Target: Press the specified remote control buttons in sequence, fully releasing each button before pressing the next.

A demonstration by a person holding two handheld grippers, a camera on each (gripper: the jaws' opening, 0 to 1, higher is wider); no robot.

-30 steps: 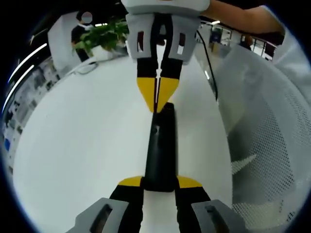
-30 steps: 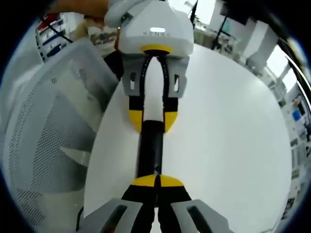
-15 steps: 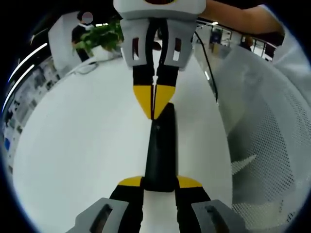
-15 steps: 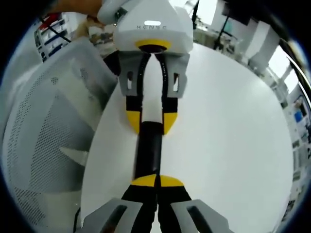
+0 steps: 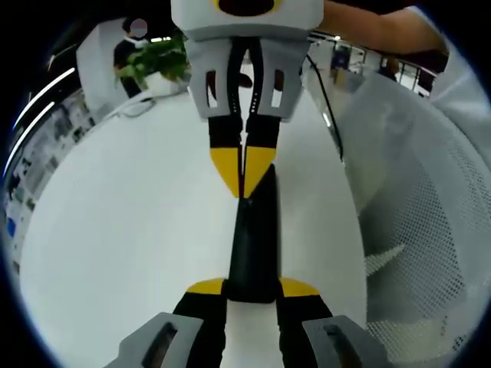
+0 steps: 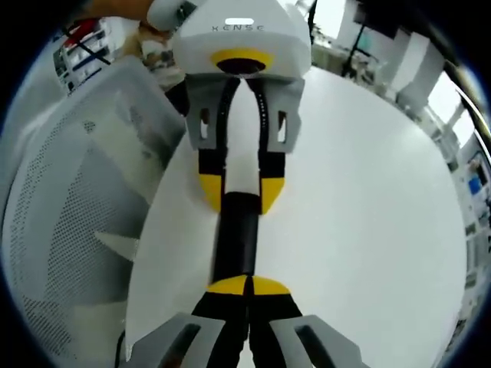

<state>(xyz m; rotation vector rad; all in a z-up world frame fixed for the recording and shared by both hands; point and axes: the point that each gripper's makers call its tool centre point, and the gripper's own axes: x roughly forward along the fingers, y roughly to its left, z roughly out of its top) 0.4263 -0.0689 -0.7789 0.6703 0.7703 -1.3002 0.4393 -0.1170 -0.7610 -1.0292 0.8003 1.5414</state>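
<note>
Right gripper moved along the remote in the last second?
Yes. In the left gripper view the right gripper has slid along the remote toward the left gripper, which clamps its end, judged against the plant.

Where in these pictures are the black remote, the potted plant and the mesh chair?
remote (image 5: 253, 238), left gripper view, middle of its black body
potted plant (image 5: 153, 57), left gripper view, its green leaves
mesh chair (image 6: 69, 199), right gripper view, its white mesh back

Remote (image 5: 253, 238): black plastic, slight sheen; table (image 5: 138, 222): smooth matt white; chair back (image 5: 422, 230): white perforated mesh; gripper shells look like glossy plastic.
</note>
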